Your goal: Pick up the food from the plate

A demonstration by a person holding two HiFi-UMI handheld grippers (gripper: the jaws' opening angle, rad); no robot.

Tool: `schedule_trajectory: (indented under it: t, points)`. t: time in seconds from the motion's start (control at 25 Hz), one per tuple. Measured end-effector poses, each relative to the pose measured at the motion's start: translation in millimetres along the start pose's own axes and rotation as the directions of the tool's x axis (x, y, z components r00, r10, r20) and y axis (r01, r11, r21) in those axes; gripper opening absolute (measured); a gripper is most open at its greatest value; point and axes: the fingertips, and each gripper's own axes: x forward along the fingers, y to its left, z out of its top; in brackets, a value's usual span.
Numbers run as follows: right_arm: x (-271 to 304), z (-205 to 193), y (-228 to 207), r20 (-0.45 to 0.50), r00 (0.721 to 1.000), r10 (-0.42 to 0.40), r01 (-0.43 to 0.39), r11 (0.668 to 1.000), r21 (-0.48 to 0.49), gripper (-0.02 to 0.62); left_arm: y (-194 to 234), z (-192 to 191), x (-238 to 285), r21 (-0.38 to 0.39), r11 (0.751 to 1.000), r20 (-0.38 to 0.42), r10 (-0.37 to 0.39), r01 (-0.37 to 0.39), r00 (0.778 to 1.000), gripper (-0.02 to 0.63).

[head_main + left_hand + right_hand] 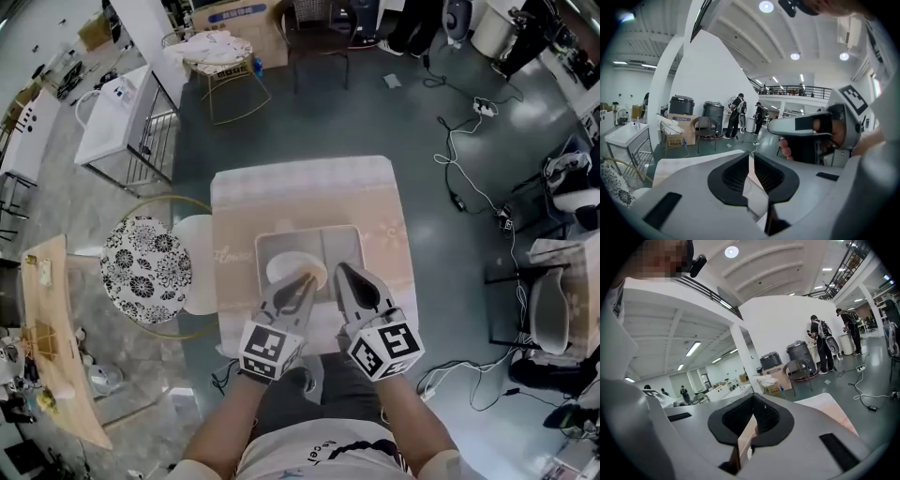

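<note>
A big room with a grey floor (422,122) is seen, and a small bench (300,183) with a pale cloth is set in the middle of it. The left tongs (307,276) are pressed together. Only a thin slit is left between the two sides, and nothing is pinched there. Their tips are held over the white plate (284,267). The right tongs (340,267) are pressed together too, tip against tip, and nothing is held by them. They are held just beside the left tongs, over the right part of the grey tray (342,239). The plate is set in the left part of that tray. The food on the plate cannot be made out, as the plate is partly hidden by the left tongs. A round stool (145,270) with black and white flowers is placed to the left of the bench.
</note>
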Motion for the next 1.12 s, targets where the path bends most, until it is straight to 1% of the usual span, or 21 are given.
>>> schedule_trajectory:
  t: [0.04,0.08,0.12,0.2,0.4,0.56,0.72,0.96,1.12]
  points:
    - [2,-5,-4,0.002,1.000,-0.005,0.005,1.000,0.003,0.014,1,-7,6,0.002,1.000,-0.009,-0.010,0.010,1.000,0.033]
    - [4,-9,-7,0.004,1.000,-0.011,0.011,1.000,0.006,0.014,1,-16,11,0.007,1.000,-0.023,-0.022,0.023,0.999,0.096]
    - [6,-13,-10,0.008,1.000,-0.017,0.017,1.000,0.011,0.014,2,-24,17,0.018,0.999,-0.040,-0.034,0.035,0.999,0.137]
    - [8,-21,-16,0.013,1.000,-0.027,0.027,0.999,0.019,0.014,4,-40,26,0.053,0.998,-0.072,-0.041,0.045,0.997,0.159]
    - [12,-40,-28,0.016,0.999,-0.038,0.038,0.999,0.035,0.014,18,-76,43,0.128,0.991,-0.127,-0.023,0.039,0.992,0.218]
    - [18,-51,-33,0.019,0.999,-0.039,0.038,0.999,0.030,0.014,25,-106,57,0.181,0.981,-0.184,-0.038,0.071,0.982,0.274]
    - [22,-65,-39,0.014,0.999,-0.043,0.042,0.999,0.030,0.014,30,-129,69,0.205,0.974,-0.211,-0.049,0.093,0.976,0.304]
    - [22,-87,-50,-0.002,0.998,-0.059,0.059,0.998,0.035,0.014,36,-158,84,0.215,0.970,-0.239,-0.056,0.109,0.969,0.325]
    - [25,-97,-53,-0.009,0.998,-0.059,0.060,0.998,0.030,0.014,38,-175,91,0.244,0.960,-0.272,-0.065,0.135,0.960,0.346]
